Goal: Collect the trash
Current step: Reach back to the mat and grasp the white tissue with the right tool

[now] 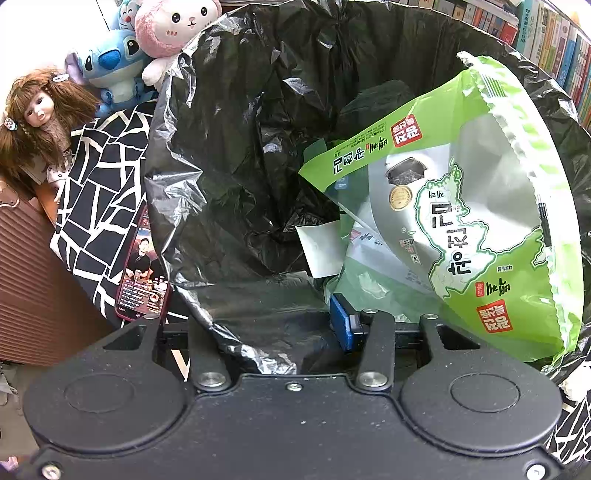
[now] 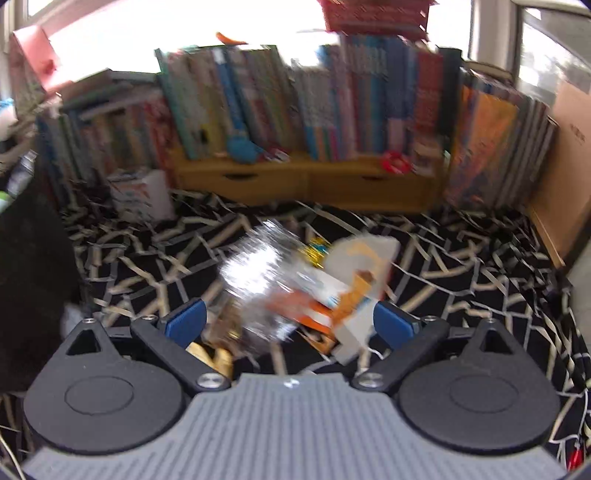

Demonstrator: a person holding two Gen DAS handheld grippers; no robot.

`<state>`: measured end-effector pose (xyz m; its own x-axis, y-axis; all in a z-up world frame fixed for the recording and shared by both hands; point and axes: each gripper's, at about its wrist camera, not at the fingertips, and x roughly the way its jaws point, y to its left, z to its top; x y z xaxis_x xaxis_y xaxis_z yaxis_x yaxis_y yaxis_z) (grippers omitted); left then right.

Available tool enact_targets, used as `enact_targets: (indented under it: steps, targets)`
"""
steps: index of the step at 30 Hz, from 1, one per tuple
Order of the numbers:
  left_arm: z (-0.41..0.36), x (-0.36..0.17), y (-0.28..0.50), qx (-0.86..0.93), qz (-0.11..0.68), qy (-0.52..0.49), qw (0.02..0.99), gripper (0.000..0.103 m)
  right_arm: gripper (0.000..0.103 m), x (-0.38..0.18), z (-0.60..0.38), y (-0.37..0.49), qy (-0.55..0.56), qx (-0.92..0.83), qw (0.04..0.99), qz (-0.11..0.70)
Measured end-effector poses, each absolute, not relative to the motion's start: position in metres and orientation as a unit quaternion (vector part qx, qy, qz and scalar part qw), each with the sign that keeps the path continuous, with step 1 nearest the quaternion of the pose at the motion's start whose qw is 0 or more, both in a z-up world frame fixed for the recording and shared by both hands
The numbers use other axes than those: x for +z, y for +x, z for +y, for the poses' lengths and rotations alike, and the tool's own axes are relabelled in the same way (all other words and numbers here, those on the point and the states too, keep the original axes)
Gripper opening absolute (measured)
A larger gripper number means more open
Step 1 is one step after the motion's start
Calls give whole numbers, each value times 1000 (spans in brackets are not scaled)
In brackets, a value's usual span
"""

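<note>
Black cloth with a white crackle pattern (image 2: pixel 461 280) covers the surface in both views. Nearest in the right wrist view, the right gripper (image 2: pixel 288 321) stands with its jaws wide apart and holds nothing. A small heap of litter lies on the cloth between and just beyond its blue pads: a gold wrapper (image 2: pixel 214 354) nearest on the left, a crumpled silver foil wrapper (image 2: pixel 255 269), and an orange-and-white packet (image 2: pixel 347 295) to the right. This view is blurred, so these may not be all the pieces there. Farther off a white box (image 2: pixel 144 195) sits on the left. A low wooden drawer unit (image 2: pixel 306 184) stands behind the heap, with a row of books (image 2: pixel 258 103) above it.

In the left wrist view the left gripper (image 1: pixel 280 328) is at the near rim of a black bin bag (image 1: pixel 229 166), its jaws drawn fairly narrow. The rim folds in between them and hides the left pad. Only the right blue pad (image 1: pixel 343 325) shows, so I cannot tell whether the plastic is clamped. Inside the bag, on the right, lies a large green seaweed packet (image 1: pixel 480 206), with a white slip of paper (image 1: pixel 317 247) beside it. Left of the bag a phone (image 1: pixel 142 273) lies on the cloth. Beyond it are a doll (image 1: pixel 33 118), a blue plush (image 1: pixel 110 62) and a pink plush (image 1: pixel 173 26).
</note>
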<state>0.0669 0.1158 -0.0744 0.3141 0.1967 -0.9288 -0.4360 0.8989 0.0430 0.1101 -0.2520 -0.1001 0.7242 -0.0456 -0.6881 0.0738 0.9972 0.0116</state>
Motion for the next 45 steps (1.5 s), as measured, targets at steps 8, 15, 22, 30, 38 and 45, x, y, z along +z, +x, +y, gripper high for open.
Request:
enact_targets:
  steps: [8,15,22,30,38,45]
  targets:
    - [115,-74,68,198,554,-107,802,43,101,-140,-279,112,15,-81,913,398]
    - [114,-75,68,200,555,-104,801,43,100,-165,-304,131,35,-114,905,408]
    - [112,-75,70,204,559,-100,797,43,80,-187,-322,162,66,-112,894,429]
    - [111,-75,74,212,563,-93,793,43,59,-210,-337,190,115,-113,878,451]
    - [111,-75,75,216,564,-91,792,43,50,-216,-348,203,178,-101,866,457]
    - [110,-75,76,217,564,-91,792,43,30,-221,-338,208,173,-92,860,471]
